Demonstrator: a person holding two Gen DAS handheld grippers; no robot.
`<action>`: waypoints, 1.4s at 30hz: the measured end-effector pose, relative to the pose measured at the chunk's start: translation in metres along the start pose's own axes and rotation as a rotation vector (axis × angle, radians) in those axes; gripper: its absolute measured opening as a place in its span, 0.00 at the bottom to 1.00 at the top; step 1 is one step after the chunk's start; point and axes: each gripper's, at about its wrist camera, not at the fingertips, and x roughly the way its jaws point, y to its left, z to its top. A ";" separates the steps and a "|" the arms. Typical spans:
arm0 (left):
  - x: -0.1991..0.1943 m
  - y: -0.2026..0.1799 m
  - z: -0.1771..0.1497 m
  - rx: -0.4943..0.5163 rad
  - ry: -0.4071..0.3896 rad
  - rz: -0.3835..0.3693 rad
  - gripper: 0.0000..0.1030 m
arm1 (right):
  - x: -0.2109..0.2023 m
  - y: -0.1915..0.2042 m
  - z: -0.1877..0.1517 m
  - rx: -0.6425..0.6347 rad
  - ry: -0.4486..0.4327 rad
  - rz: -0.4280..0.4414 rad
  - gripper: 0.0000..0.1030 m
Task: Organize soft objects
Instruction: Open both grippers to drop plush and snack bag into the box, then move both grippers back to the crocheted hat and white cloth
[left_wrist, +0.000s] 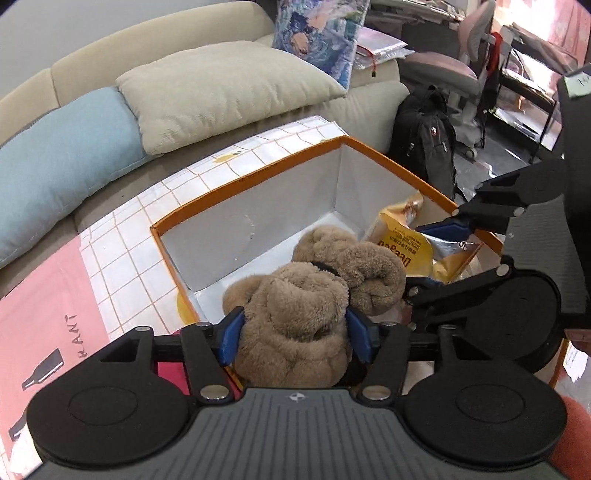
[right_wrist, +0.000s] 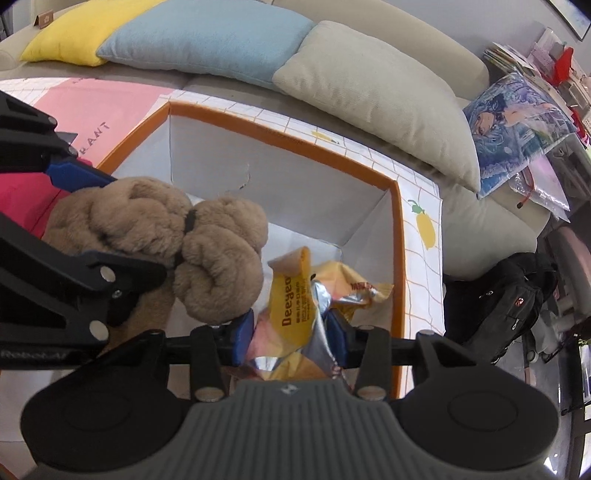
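A brown plush toy (left_wrist: 295, 314) (right_wrist: 177, 229), tied at the middle with a black band, hangs over the near left part of an orange-rimmed storage box (left_wrist: 251, 177) (right_wrist: 280, 134). My left gripper (left_wrist: 295, 328) (right_wrist: 107, 218) holds it, both blue pads against the fur. A crumpled yellow snack bag (left_wrist: 402, 247) (right_wrist: 291, 295) lies low in the box's right side. My right gripper (right_wrist: 290, 328) (left_wrist: 430, 258) has its pads on either side of the bag, touching it. The two grippers sit close together, side by side above the box.
The box stands on a pink and white grid-patterned cloth (left_wrist: 122, 258) in front of a beige sofa (left_wrist: 147, 48) with blue (right_wrist: 207, 40), beige (left_wrist: 221, 88) and yellow (right_wrist: 74, 33) pillows. A black backpack (left_wrist: 424, 136) and an office chair (left_wrist: 454, 66) stand to the right.
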 end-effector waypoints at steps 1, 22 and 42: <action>-0.001 0.001 -0.001 -0.007 -0.003 0.000 0.73 | -0.001 0.001 0.000 -0.009 -0.004 -0.007 0.45; -0.107 0.029 -0.010 -0.155 -0.296 -0.056 0.82 | -0.099 0.004 -0.008 0.298 -0.208 -0.093 0.64; -0.177 0.097 -0.162 -0.358 -0.251 0.184 0.80 | -0.150 0.156 -0.052 0.449 -0.321 0.118 0.69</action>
